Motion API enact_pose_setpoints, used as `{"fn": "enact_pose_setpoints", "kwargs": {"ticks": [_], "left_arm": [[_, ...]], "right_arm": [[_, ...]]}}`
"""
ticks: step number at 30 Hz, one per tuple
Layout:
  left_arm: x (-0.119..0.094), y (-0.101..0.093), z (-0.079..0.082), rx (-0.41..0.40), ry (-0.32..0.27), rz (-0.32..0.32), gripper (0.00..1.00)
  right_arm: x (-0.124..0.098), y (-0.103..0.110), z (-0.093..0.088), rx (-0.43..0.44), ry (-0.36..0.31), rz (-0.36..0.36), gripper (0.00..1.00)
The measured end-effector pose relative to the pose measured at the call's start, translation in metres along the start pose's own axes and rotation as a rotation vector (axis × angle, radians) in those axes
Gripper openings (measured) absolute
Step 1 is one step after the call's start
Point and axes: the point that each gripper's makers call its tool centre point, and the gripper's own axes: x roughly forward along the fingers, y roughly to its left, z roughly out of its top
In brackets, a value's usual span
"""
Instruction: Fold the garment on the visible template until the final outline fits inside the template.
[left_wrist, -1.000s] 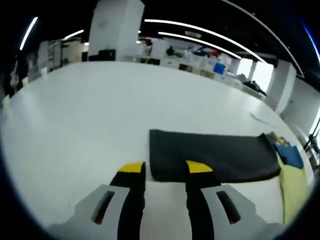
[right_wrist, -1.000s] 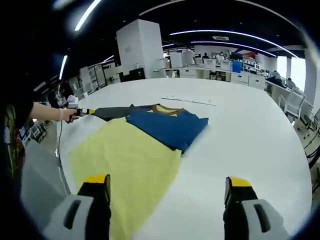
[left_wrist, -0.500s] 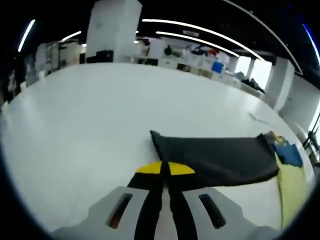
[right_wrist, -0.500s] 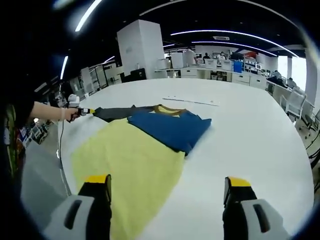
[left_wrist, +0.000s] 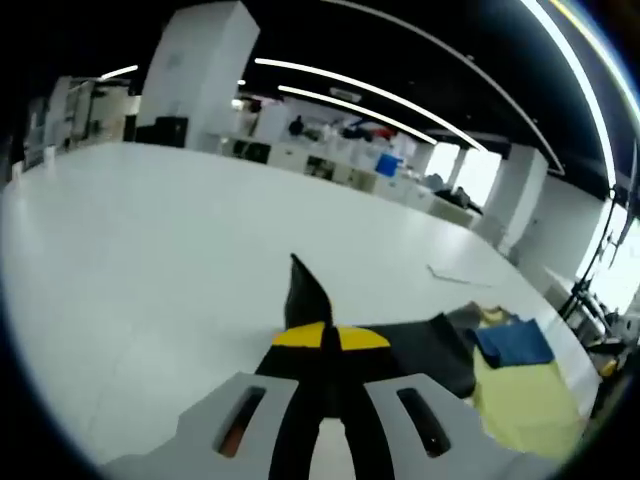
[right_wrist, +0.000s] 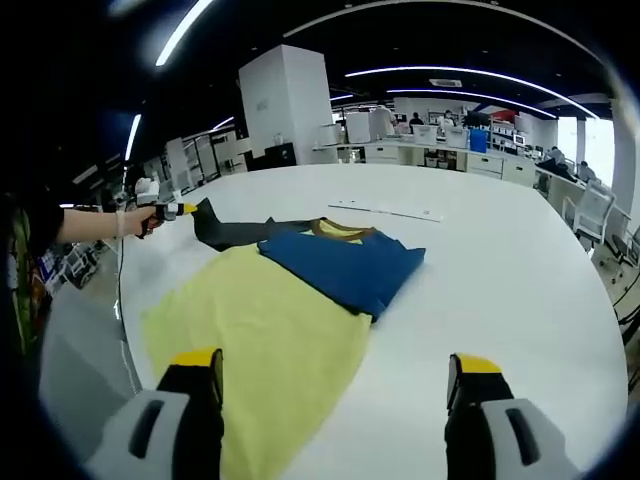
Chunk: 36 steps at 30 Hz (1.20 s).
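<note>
Garment pieces lie on the white table (right_wrist: 500, 260): in the right gripper view we see a dark grey garment (right_wrist: 240, 231) stretched toward the upper left of the frame, a folded blue cloth (right_wrist: 345, 265) at the centre, and a wide yellow sheet (right_wrist: 260, 345), which looks to be the template, spreading under them toward the lower left. A bit of mustard-coloured fabric (right_wrist: 335, 231) peeks out between the grey and the blue pieces. We can read no brand, label or writing on any of them.

In the left gripper view the dark grey garment (left_wrist: 400, 350) sits at lower centre, one corner pulled up into a point just above the left gripper (left_wrist: 322, 338). Its yellow-tipped jaws are pressed together on that corner. To the right in that frame lie the blue cloth (left_wrist: 512, 343) and the yellow sheet (left_wrist: 525, 405), touching one another.

From the right gripper view we also see the left gripper (right_wrist: 172, 210) at the left edge, held in a person's hand (right_wrist: 140, 221), with the grey corner lifted off the table beside it. The right gripper (right_wrist: 340, 362) rises from the bottom of its frame, jaws wide apart, hovering over the near edge of the yellow sheet and bare table, holding nothing.

Behind the table we see an office hall with a white column (right_wrist: 285, 105), desks and long ceiling lights.
</note>
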Motion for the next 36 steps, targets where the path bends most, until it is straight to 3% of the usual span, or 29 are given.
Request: {"fn": "enact_pose_setpoints", "kwargs": {"ticks": [5, 12, 26, 36], "left_arm": [[0.006, -0.034, 0.009, -0.005, -0.018, -0.066, 0.0], [0.021, -0.096, 0.016, -0.003, -0.023, -0.186, 0.0], [0.054, -0.212, -0.004, -0.044, 0.012, -0.366, 0.0], [0.069, -0.276, -0.007, -0.099, 0.008, -0.45, 0.0]], "right_arm": [[-0.004, -0.002, -0.003, 0.01, -0.008, -0.007, 0.93], [-0.007, -0.001, -0.009, 0.03, -0.016, -0.011, 0.93], [-0.017, -0.005, -0.021, 0.076, -0.034, -0.032, 0.92], [-0.022, -0.011, -0.027, 0.11, -0.048, -0.053, 0.92]]}}
